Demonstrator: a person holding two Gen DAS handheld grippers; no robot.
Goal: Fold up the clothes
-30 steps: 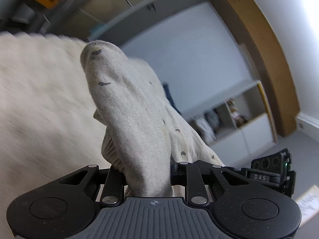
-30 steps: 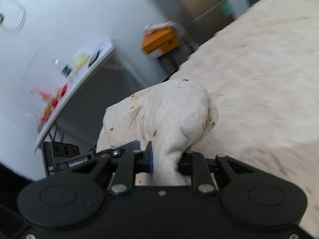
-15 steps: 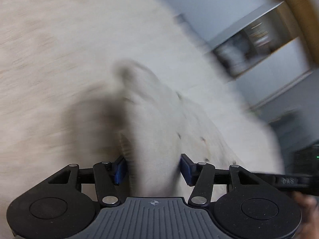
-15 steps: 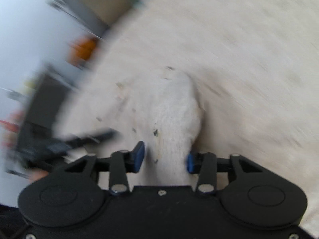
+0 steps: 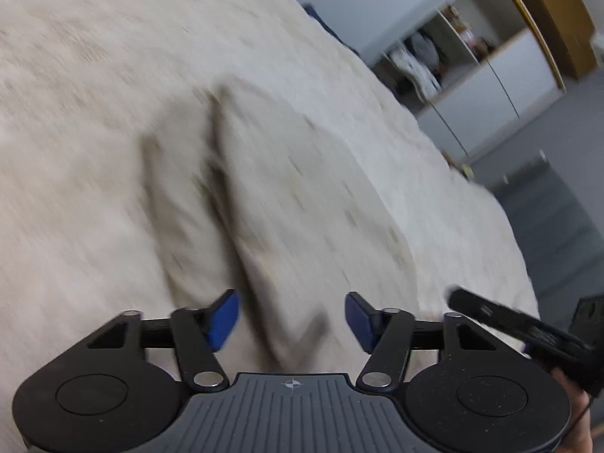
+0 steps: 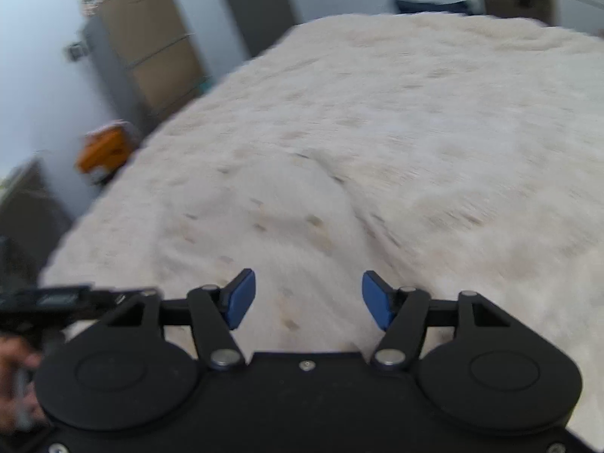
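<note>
We find the speckled cream garment [image 5: 287, 196] lying on the cream blanket-covered bed [image 5: 94, 87], directly ahead of both grippers. In the left wrist view a raised crease runs up its middle and its near edge lies between the fingers. In the right wrist view the same cloth spreads flatter, its speckles smeared by motion blur. We judge this placement deliberate: the bed serves as the folding surface, and a hold at two points side by side would let the cloth come down spread rather than bunched.

The left gripper [image 5: 292, 315] has its jaws about half apart and opening. The blue pads [image 5: 224, 319] stand clear of the fabric on both sides; the garment passes between them unpinched, so we record no hold.

The right gripper [image 6: 307, 298] is likewise opening, somewhat wider. Cloth lies under and ahead of its gap, and neither pad presses on it. Whether the fabric's edge reaches fully into that gap we cannot confirm, the frame being blurred.

Each view shows the opposite gripper's body at its lower corner, just beside, with part of a hand [image 6: 17, 373] on it. We judge the step in hand to be the release of the garment onto the bed.
</note>
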